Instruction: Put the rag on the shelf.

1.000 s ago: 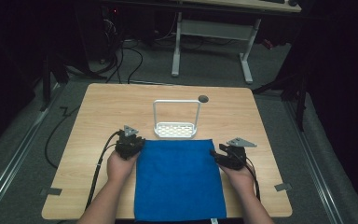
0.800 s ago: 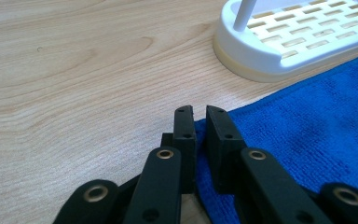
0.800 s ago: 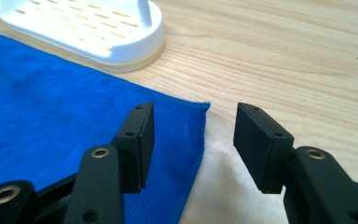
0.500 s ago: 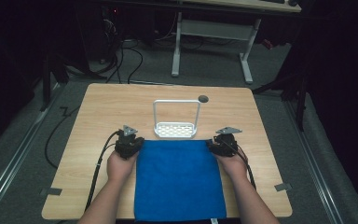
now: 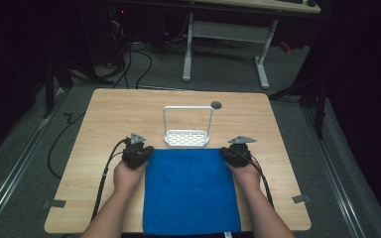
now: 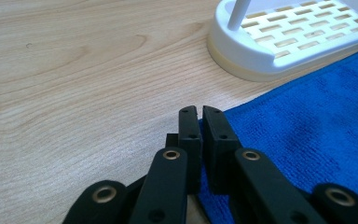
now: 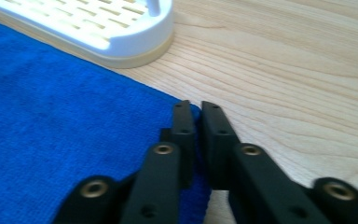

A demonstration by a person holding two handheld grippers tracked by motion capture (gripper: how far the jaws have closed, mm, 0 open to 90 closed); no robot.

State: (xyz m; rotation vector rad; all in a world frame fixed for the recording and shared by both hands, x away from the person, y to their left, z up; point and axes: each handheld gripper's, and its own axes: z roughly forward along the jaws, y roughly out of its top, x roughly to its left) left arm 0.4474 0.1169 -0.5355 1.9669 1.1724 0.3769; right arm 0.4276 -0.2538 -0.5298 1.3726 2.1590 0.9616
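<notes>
We count one blue cloth (image 5: 191,191), one white slotted rack (image 5: 188,137), two grippers, left (image 5: 138,152) and right (image 5: 237,151), on one wooden surface (image 5: 104,124).

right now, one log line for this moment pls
left gripper shut on blue towel far-left corner | right gripper shut on far-right corner | white rack beyond towel

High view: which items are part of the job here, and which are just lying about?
In the job:
- blue cloth, flat on the table
- left gripper, jaws closed on its far left corner
- right gripper, jaws closed on its far right corner

Lying about:
- white slotted rack, just beyond the cloth
- second table behind
</notes>
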